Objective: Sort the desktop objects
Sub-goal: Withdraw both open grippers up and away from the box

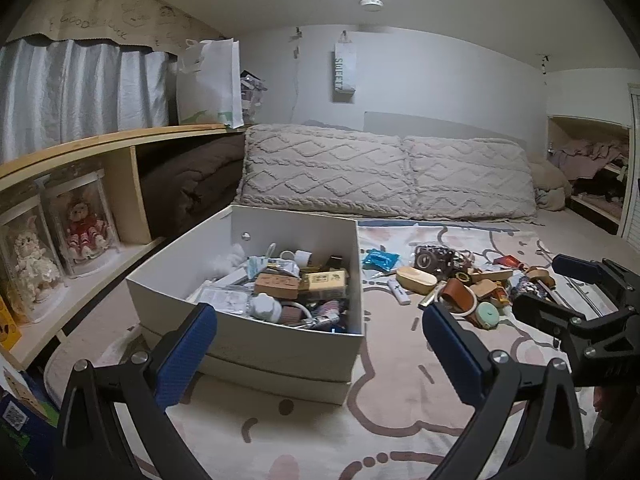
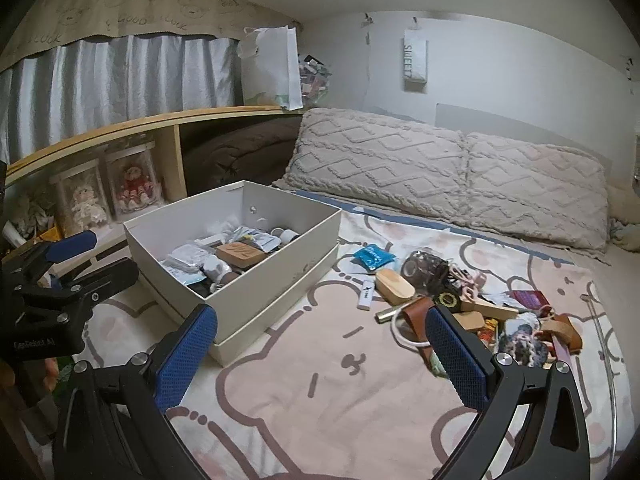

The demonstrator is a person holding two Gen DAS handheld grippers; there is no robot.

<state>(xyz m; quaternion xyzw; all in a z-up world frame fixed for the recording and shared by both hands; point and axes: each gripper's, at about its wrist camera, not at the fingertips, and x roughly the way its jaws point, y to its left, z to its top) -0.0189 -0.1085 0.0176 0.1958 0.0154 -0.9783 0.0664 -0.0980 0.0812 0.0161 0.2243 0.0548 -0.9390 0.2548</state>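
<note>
Nearest: left gripper [image 1: 320, 344] with jaws spread wide, nothing between the blue pads. Right gripper [image 2: 320, 344] likewise spread and empty. Both hang over the blanket [image 2: 320, 392], a pink-and-cream one with cartoon outlines, covering the bed.

Middle ground, left side of the blanket: a white box [image 1: 280, 336] sitting in what looks like its own upturned lid. Already well loaded: packets, a brown block, a yellowish carton, a white roll and more, jumbled. Judged: a good share of the sorting is done.

Right side of the blanket: the heap of loose things [image 2: 472, 300] not yet boxed. Among them a blue packet [image 2: 373, 256] nearest the box, a white stick [image 2: 366, 294] marked with an "X", a wooden oval case [image 2: 396, 286], a dark patterned tape roll [image 2: 424, 264], a brown leather strap [image 2: 416, 316] with a white cord. Perhaps a dozen or more left; exact count unclear.

Far: two knitted pillows [image 1: 384, 172] along the head edge of the bed. A wooden shelf [image 1: 120, 140] runs down the left edge, with dolls in clear cases beneath.

Writing: hanging pouch [image 1: 344, 76] reads "SWEET"; the curtain valance [image 2: 120, 12] reads "GOOD LUCK". A faint, unclear label shows on the left gripper's body.
</note>
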